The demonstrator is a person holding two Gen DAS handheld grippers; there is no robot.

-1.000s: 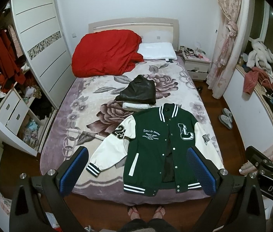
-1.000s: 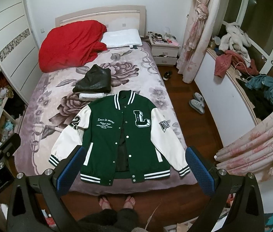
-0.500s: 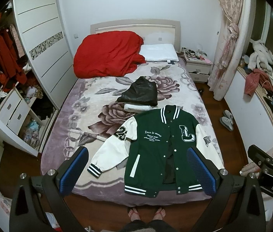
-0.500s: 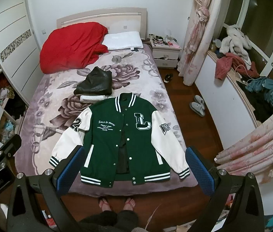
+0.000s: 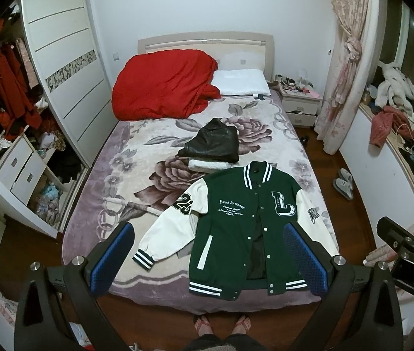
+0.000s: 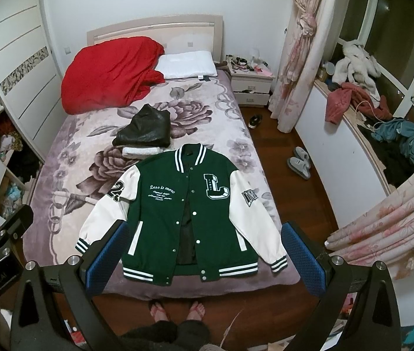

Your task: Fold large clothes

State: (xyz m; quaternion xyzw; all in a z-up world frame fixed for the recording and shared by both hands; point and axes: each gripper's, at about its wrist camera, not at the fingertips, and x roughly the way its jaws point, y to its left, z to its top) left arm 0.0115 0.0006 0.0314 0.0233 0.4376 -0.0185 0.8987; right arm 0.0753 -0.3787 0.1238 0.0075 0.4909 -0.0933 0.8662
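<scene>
Both grippers hang in the air above the near end of the bed, each with its blue-padded fingers spread wide apart and nothing between them. Seen from its own camera, the left gripper (image 5: pixel 210 259) frames the near left part of the bed (image 5: pixel 90 213); the right gripper (image 6: pixel 204 259) frames the near edge, and part of the left one shows at the left border of the right view.

Below them the jacket (image 6: pixel 189 213) lies flat and face up on the near half of the floral blanket (image 6: pixel 69 152), collar toward the far end, hem at the near edge. It is green with white sleeves, striped cuffs and hem, a large letter L on one chest panel and small white script on the other. Its front is unsnapped and slightly parted, showing dark lining. Both sleeves angle outward and toward the near edge, the left one bearing a number patch.

Just beyond the collar sits a folded black garment (image 5: pixel 211 146) on top of a folded white one (image 5: pixel 207 164). Farther off, a red quilt (image 5: pixel 163 84) is heaped at the far left, beside a white pillow (image 5: pixel 240 82) against the headboard.

The person's feet in sandals (image 6: pixel 176 310) stand on the wooden floor at the near edge. A nightstand (image 6: pixel 252 83) stands at the far right, and grey slippers (image 6: pixel 299 162) lie on the floor to the right.
</scene>
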